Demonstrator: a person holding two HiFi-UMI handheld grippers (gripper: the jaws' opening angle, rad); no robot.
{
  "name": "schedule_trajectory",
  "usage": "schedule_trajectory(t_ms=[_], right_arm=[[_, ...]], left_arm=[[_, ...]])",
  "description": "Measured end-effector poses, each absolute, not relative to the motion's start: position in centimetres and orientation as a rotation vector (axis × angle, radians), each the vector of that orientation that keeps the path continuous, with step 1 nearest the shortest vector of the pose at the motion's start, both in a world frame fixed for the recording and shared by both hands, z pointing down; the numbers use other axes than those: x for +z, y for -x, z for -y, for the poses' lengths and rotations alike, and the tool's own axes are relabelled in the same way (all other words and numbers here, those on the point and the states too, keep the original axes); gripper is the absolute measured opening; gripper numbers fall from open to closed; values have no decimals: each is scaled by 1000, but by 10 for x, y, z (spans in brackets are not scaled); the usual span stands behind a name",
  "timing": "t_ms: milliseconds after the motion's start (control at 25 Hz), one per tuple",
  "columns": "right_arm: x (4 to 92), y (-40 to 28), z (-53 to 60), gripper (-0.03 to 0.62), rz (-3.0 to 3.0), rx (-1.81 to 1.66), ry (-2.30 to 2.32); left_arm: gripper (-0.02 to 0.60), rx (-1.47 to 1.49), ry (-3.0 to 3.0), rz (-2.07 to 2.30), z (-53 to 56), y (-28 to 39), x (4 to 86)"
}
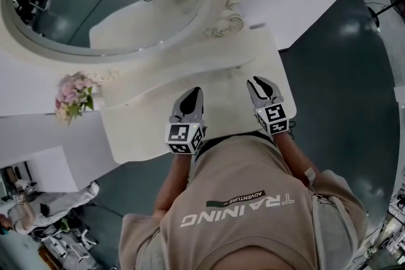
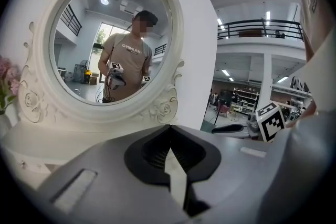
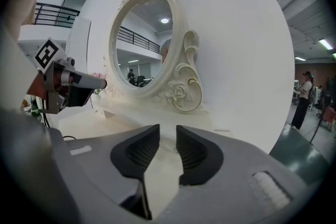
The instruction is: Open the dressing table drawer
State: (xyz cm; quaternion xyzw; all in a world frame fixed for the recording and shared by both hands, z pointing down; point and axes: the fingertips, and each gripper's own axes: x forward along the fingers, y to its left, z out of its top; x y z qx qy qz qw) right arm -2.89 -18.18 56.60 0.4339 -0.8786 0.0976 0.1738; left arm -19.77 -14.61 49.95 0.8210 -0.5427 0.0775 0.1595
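The white dressing table [image 1: 142, 129] stands against a white wall, with its oval mirror [image 1: 107, 3] at the back. Its drawer front does not show in any view. Both grippers hover over the front part of the tabletop, side by side and pointing toward the mirror. My left gripper [image 1: 193, 93] is shut with nothing in it; in its own view the jaws [image 2: 168, 127] meet at the tips. My right gripper [image 1: 256, 82] is open, and the gap between its ribbed pads [image 3: 168, 139] holds nothing. Each gripper sees the other beside it: the right gripper [image 2: 233, 127], the left gripper [image 3: 79, 83].
A bunch of pink flowers [image 1: 74, 97] stands at the table's left end. The carved mirror frame [image 3: 181, 89] rises from the back of the tabletop. The person stands close to the table's front edge. Dark grey floor [image 1: 342, 92] lies to the right, with people far off.
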Motion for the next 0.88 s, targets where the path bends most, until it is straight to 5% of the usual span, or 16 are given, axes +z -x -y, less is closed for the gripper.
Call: schedule_trajectory(t_ms=[80, 880], right_arm=[[571, 31, 184, 120, 2485, 274, -1212], [664, 47, 241, 121, 2355, 399, -1192]], left_arm=[[18, 228, -2338, 1556, 146, 199, 500], [18, 322, -2281, 1574, 169, 224, 507]])
